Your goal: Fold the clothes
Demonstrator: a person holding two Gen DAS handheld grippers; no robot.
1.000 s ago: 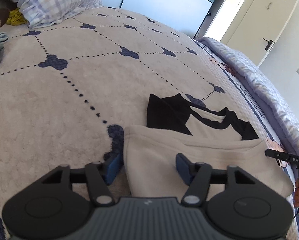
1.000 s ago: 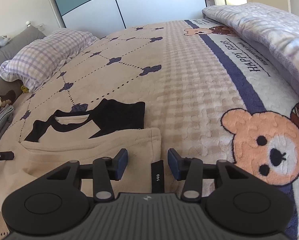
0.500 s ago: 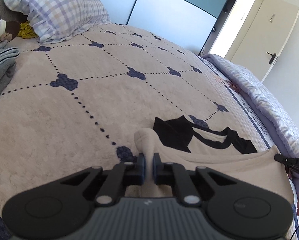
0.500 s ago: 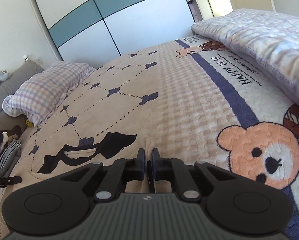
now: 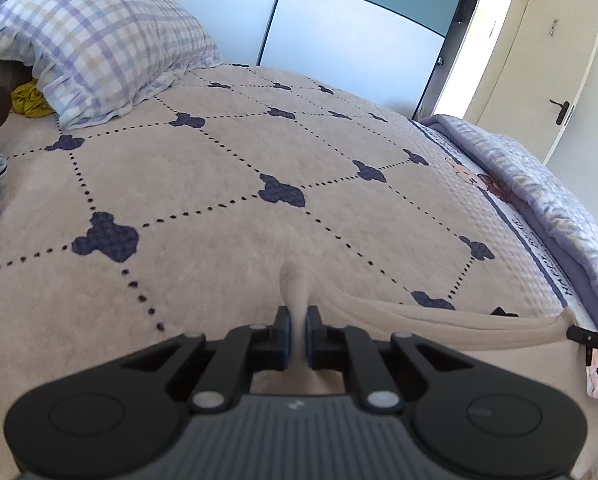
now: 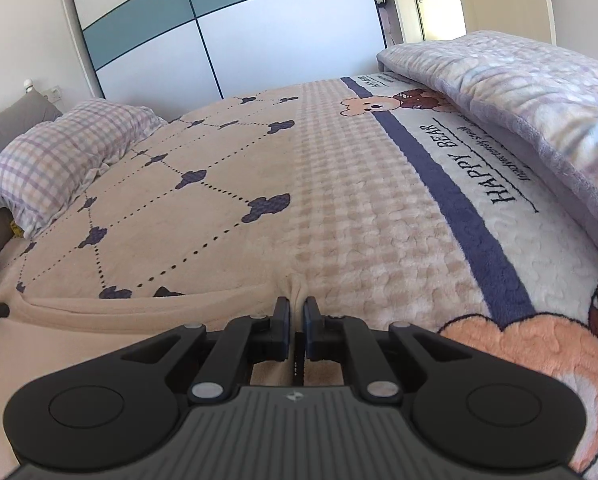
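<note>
Beige garment [image 5: 379, 316] lies on the bed [image 5: 219, 184], its near edge raised between both grippers. Left gripper [image 5: 295, 330] has its jaws pinched narrow on one corner, and right gripper [image 6: 295, 326] clamps the other the same way. Beyond the garment, a checked pillow [image 5: 107, 44] sits at the bed's far left.

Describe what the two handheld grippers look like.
Both match. The left gripper and right gripper have matte black linkage arms with silver pivot pins, blue pads on the fingers, and a ribbed grey body bearing a small logo. No sleeves or cables show.
</note>
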